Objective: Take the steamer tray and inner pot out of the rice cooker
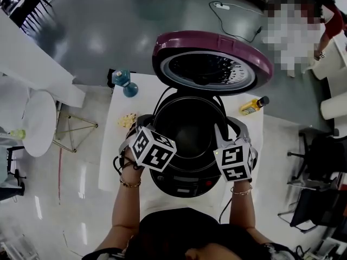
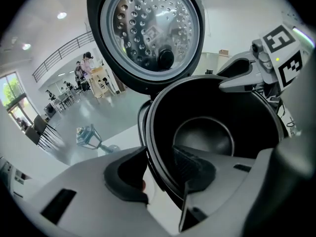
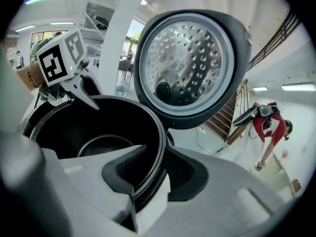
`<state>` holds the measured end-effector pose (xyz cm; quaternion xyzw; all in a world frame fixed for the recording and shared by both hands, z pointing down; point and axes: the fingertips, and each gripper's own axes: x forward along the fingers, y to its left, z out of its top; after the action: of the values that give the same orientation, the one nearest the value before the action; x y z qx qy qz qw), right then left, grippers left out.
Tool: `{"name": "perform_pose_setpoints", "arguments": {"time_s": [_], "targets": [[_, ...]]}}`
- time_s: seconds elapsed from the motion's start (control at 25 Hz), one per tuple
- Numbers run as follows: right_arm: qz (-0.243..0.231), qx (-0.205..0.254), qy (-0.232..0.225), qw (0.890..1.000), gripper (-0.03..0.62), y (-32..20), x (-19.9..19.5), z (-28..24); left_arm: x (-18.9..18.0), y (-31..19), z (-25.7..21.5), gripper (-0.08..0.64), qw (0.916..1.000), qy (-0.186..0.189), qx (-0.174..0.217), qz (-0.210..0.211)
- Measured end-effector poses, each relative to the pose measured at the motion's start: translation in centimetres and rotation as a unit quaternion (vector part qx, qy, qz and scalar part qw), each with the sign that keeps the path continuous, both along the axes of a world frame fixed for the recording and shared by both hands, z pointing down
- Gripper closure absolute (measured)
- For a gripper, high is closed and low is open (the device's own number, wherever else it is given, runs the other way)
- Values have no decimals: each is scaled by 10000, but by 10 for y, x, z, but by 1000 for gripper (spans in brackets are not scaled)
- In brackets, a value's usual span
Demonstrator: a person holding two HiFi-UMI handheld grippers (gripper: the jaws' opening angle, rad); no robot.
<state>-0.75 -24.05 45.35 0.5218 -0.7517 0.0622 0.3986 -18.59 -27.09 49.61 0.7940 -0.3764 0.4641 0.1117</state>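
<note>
Left gripper [image 2: 158, 169] and right gripper [image 3: 155, 174] were pale grey with black pads [image 2: 123, 179], each bearing a black-and-white marker cube [image 1: 153, 149]. Bracelets [image 1: 130, 183] ringed both wrists.

The right gripper's [image 3: 157, 174] 2 grey jaws with black pads clamp the near rim of a round black metal inner pot [image 3: 98, 132], 1 pad inside, 1 outside. The left gripper [image 3: 89, 97], with its marker cube, meets the pot's far rim. Above the pot stands an open dark lid with perforated silver inner plate [image 3: 185, 63]. Far right of the pot, a person in red [image 3: 269, 127] stands by stairs.
</note>
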Motion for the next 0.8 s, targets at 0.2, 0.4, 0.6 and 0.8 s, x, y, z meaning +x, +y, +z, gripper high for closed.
{"name": "perform_pose_setpoints", "arguments": {"time_s": [0.2, 0.4, 0.6, 0.8], "targets": [[127, 465, -473, 9977, 497, 3, -1, -23, 0, 6, -22, 456, 9989, 427, 189, -104], [288, 923, -924, 9910, 520, 10, 0, -48, -1, 13, -51, 485, 9938, 1030, 312, -263], [363, 1355, -1322, 9812, 532, 22, 2, -74, -8, 23, -85, 511, 9846, 1546, 606, -552], [422, 1709, -1698, 9696, 538, 36, -1, -100, -11, 37, -121, 525, 9766, 1797, 1041, -553]]}}
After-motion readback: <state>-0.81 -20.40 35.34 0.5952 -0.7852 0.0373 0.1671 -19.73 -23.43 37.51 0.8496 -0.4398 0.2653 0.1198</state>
